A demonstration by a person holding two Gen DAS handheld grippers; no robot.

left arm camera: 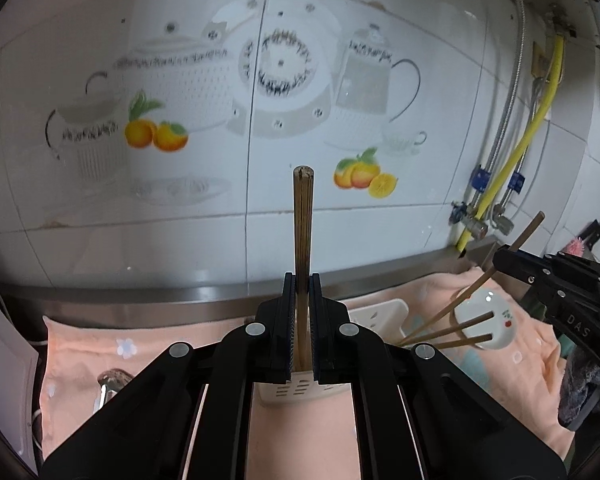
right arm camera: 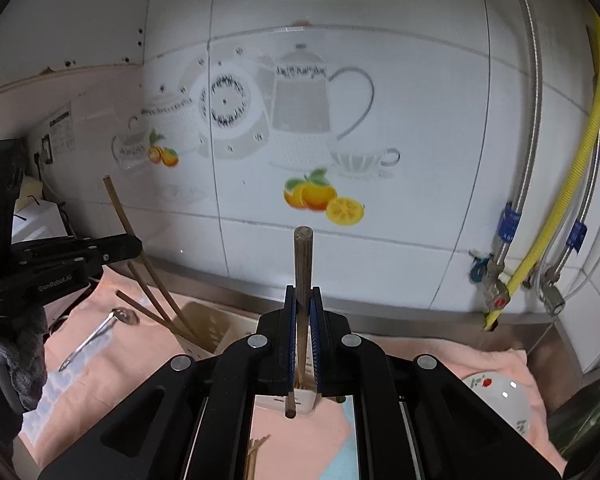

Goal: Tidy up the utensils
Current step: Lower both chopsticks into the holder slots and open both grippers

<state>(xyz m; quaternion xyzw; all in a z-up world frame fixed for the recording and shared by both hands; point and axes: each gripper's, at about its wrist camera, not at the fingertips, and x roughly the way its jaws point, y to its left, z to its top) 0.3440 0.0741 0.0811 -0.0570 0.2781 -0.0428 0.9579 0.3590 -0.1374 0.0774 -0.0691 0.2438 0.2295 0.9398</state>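
A chopstick [left arm camera: 302, 240] is held upright in the left gripper [left arm camera: 301, 320], whose jaws are clamped on its lower part, and a second chopstick [right arm camera: 302, 268] is clamped in the same way by the jaws of the right gripper [right arm camera: 303, 332]. Both sticks are kept vertical, probably so that they can be lowered point-down into the white slotted holder [left arm camera: 296, 390], which is seen directly under the left gripper on the peach cloth [left arm camera: 148, 344]. In the right wrist view the holder [right arm camera: 212, 328] is placed to the left and a little farther away, and three chopsticks [right arm camera: 152, 284] are already leaned inside it, so the task is judged to be partly done. A metal spoon [right arm camera: 100, 332] is left lying on the cloth, to the left of the holder, and a small white dish [left arm camera: 485, 322] rests on the cloth at the right. The next lowering must be done carefully, because the leaning sticks can be hit.
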